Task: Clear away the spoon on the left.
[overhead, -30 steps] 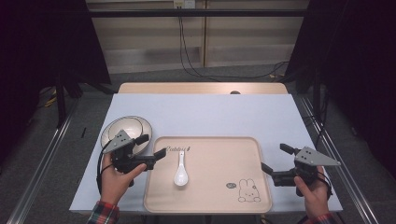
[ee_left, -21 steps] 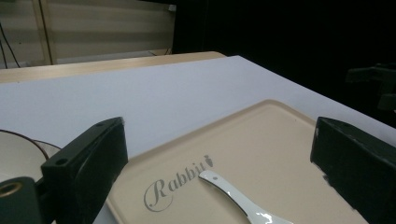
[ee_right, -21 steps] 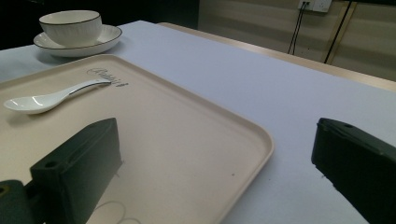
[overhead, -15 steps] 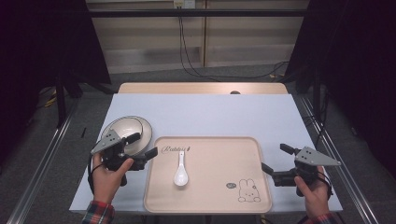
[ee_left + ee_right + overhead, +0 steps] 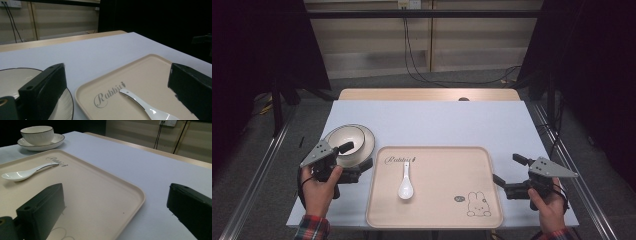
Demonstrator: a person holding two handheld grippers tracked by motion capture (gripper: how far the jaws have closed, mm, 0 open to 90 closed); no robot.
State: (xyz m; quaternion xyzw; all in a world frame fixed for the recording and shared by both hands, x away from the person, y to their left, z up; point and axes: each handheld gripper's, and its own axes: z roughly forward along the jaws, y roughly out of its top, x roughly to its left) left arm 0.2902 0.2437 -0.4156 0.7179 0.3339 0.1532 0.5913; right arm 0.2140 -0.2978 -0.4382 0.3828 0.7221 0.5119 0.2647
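The left gripper (image 5: 357,156) was held in the person's left hand (image 5: 318,182) at the near left of the table, its two black jaws spread wide with nothing between them; one jaw lay over the near rim of the plate (image 5: 366,142) and the other reached toward the tray's left edge. In the left gripper view the same jaws stood far apart and empty, the plate (image 5: 62,105) under the left jaw and the tray's corner between them. The right gripper (image 5: 508,171) was held in the right hand (image 5: 548,205) at the near right, its jaws likewise wide apart and gripping nothing, pointing at the tray's right edge from just beside it. In the right gripper view one jaw hung over the tray (image 5: 105,195) and the other over the bare tabletop. Between the two grippers lay the beige tray (image 5: 447,220), marked with a script word near its far left corner and a rabbit drawing (image 5: 477,205) near its near right. A white spoon (image 5: 405,182) lay on the tray's left half, handle pointing away from the person, bowl toward them. A white bowl (image 5: 344,137) with a dark rim sat on the plate, just left of the tray's far left corner. All rested on a pale blue-white table (image 5: 437,120)
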